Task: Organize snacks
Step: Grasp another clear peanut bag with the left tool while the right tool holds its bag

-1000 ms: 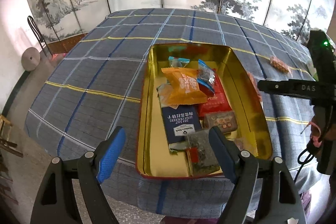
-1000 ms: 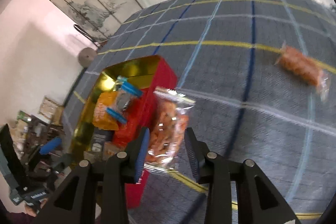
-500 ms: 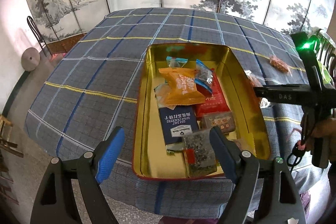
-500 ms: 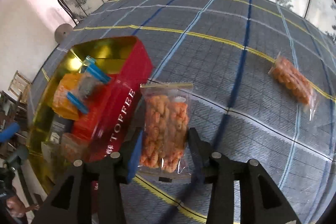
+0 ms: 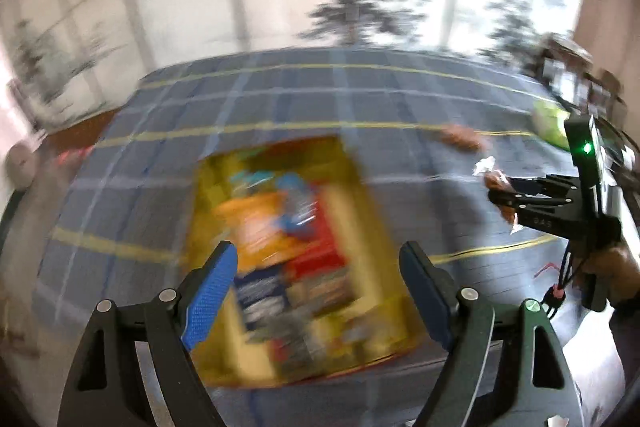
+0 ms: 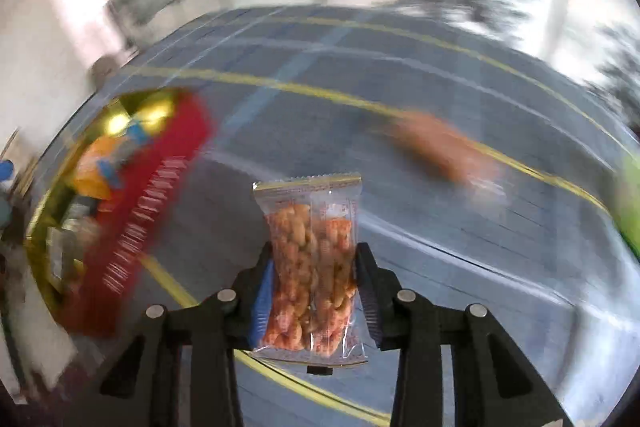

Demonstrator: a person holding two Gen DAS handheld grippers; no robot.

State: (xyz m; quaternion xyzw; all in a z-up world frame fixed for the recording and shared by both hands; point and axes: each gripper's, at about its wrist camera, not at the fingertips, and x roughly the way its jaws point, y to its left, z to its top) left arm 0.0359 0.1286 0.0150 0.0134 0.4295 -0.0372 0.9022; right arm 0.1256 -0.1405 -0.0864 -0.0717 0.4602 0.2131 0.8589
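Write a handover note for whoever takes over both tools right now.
Right tool: shut on the clear snack packet, held upright above the tablecloth, beside the tin, not over it.
Left tool: open, empty, in front of the open gold tin.
Done: several snacks already lie in the tin.
Left: drop the held packet in, then fetch the second orange packet lying on the cloth. A green object at the far right is too blurred to identify.

Snacks [image 5: 280,227] apparently inside tin [image 5: 208,211].
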